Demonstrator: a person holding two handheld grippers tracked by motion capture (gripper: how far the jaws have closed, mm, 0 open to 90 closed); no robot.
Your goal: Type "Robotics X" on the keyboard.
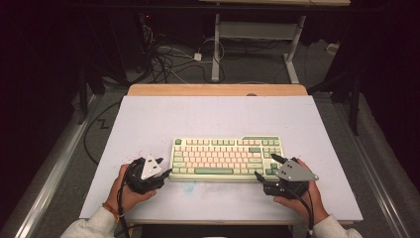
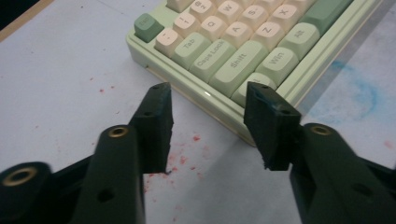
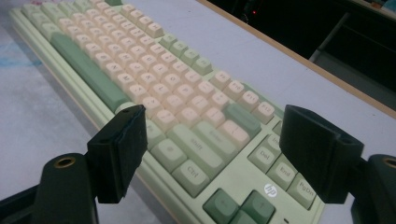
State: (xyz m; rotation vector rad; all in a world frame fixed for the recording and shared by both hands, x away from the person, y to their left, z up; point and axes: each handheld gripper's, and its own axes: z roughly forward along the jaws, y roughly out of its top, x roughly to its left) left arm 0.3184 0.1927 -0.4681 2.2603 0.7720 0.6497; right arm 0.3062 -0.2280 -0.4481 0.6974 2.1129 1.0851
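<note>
A pale green keyboard [image 1: 225,158] with cream and green keys lies flat on the white table top [image 1: 148,124], near the front edge. My left gripper [image 1: 166,166] sits at the keyboard's left end. Its jaws [image 2: 208,91] stand apart low over the table, the right one just in front of the keyboard's [image 2: 233,51] near left corner, with nothing gripped. My right gripper [image 1: 264,165] is at the right end. In the right gripper view its gripper [image 3: 215,114] is spread wide on either side of the keyboard's [image 3: 187,121] near right corner, pads clear of it.
Red specks [image 2: 187,154] and a blue smear [image 2: 364,93] mark the table beside the keyboard. A wooden strip [image 1: 218,89] edges the table's far side. Beyond it are floor cables [image 1: 168,54] and the legs of another desk [image 1: 216,49].
</note>
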